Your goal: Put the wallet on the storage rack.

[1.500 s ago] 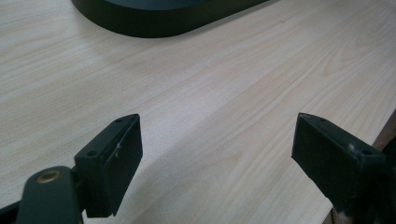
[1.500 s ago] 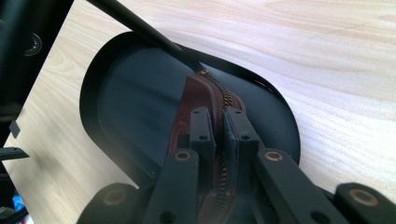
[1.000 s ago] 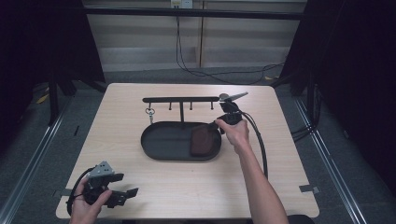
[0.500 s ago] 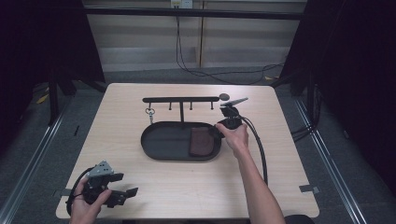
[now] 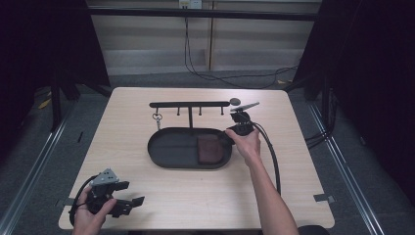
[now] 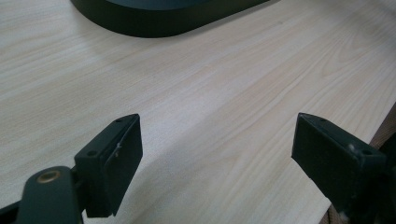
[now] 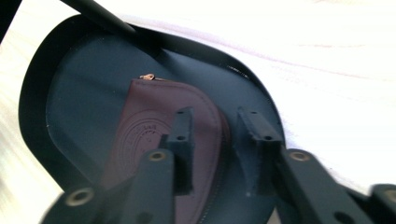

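The right gripper point(image 5: 234, 133) had just been opening: a second earlier its jaws were shut, and now they stood partly apart above the pouch point(image 7: 154, 140), with nothing between them. In the right gripper view the two black pads hung clear of the maroon leather, one over the pouch's curved edge, the other over the bare tray point(image 7: 60, 93) beside it. The hand itself had barely shifted at the tray's right end. I judged from this that the pouch had just been let go and was now lying where it was meant to go.

Taking the tray point(image 5: 166, 147) as the landmark and reading from left: the left gripper point(image 5: 128, 201) rested well off its near left corner, close to the table point(image 5: 293, 147) edge, held in the person's left hand. Its jaws were wide open and empty, with only bare wood between them in the left gripper view; it had not moved. A key ring point(image 5: 157, 117) hung just behind the tray's left end, from the rack point(image 5: 190, 104) that stood along the tray's back. The pouch point(image 5: 209, 149) lay flat inside the tray, in its right half, zip pull toward the back.

With the pouch released, the likely next thing was for the right gripper to draw back from the tray without dragging a pad across the leather.
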`<control>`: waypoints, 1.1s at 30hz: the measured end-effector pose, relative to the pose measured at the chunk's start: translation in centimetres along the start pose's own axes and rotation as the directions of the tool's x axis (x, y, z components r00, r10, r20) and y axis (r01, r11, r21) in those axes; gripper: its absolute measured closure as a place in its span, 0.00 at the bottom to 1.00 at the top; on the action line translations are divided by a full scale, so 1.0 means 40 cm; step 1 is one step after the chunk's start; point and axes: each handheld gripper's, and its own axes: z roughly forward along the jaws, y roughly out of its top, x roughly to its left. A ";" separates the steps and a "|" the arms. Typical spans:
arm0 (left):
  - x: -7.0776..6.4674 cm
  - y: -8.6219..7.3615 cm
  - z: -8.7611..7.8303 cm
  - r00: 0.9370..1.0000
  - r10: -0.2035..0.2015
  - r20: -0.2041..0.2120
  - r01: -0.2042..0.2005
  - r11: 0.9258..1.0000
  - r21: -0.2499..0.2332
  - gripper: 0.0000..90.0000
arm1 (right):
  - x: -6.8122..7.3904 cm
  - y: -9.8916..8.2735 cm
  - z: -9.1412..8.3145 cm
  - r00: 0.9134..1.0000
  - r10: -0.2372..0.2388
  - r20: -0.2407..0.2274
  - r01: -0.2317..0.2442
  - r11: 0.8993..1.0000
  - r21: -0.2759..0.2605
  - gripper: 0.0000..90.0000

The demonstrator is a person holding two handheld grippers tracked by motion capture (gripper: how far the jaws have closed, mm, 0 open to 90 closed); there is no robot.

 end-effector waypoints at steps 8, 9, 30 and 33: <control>0.001 0.000 0.001 1.000 0.002 -0.004 -0.002 1.000 0.001 0.18 | 0.011 0.001 -0.028 0.999 -0.036 -0.013 0.035 0.999 -0.034 0.39; 0.002 0.000 0.000 1.000 0.002 -0.001 -0.002 1.000 0.003 0.18 | 0.011 0.001 -0.028 0.999 -0.036 -0.013 0.035 0.999 -0.034 0.39; 0.011 0.001 -0.007 1.000 -0.019 -0.016 0.018 1.000 -0.016 0.18 | 0.013 -0.056 -0.126 0.994 -0.103 0.038 0.108 0.985 -0.132 0.19; 0.010 0.000 -0.006 1.000 -0.025 -0.015 0.024 1.000 -0.016 0.18 | 0.007 -0.079 -0.147 0.994 -0.106 0.040 0.111 0.982 -0.150 0.19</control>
